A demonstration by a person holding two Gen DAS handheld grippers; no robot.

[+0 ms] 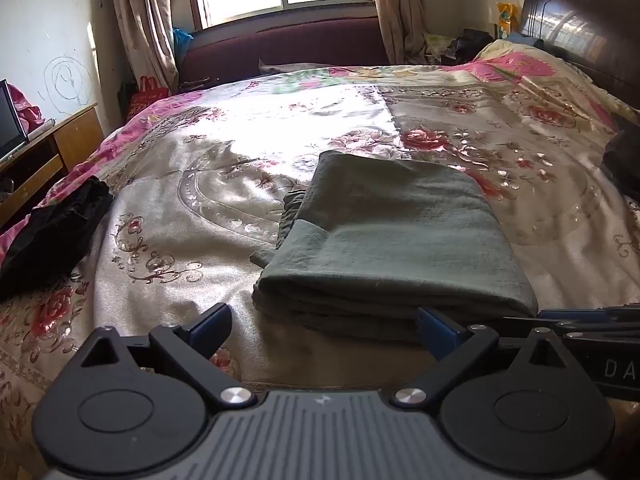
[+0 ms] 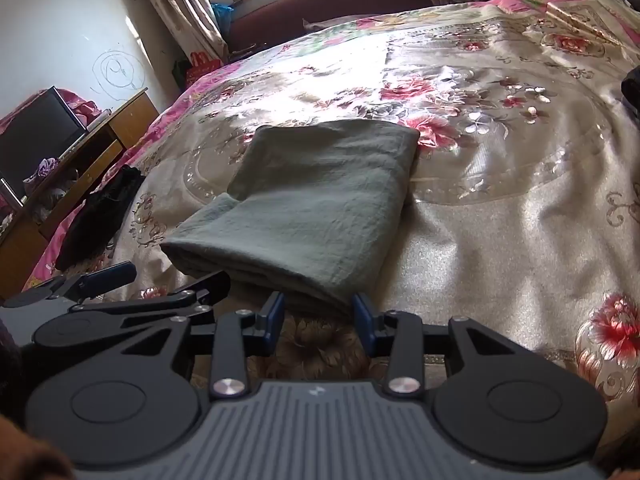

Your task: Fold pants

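The grey-green pants (image 1: pixel 396 236) lie folded into a thick rectangle on the floral bedspread (image 1: pixel 200 208); they also show in the right wrist view (image 2: pixel 316 204). My left gripper (image 1: pixel 324 326) is open, its fingers spread wide at the pants' near edge, holding nothing. My right gripper (image 2: pixel 319 312) is open, with its blue pads on either side of the near right corner of the fold, not clamped. The left gripper (image 2: pixel 156 284) shows at the left of the right wrist view, beside the pants' near left corner.
A black garment (image 1: pixel 52 232) lies at the bed's left edge, also in the right wrist view (image 2: pixel 100 216). A wooden desk with a monitor (image 2: pixel 44 136) stands left. A maroon sofa (image 1: pixel 288 46) and window are beyond the bed; a dark headboard (image 1: pixel 584 28) is far right.
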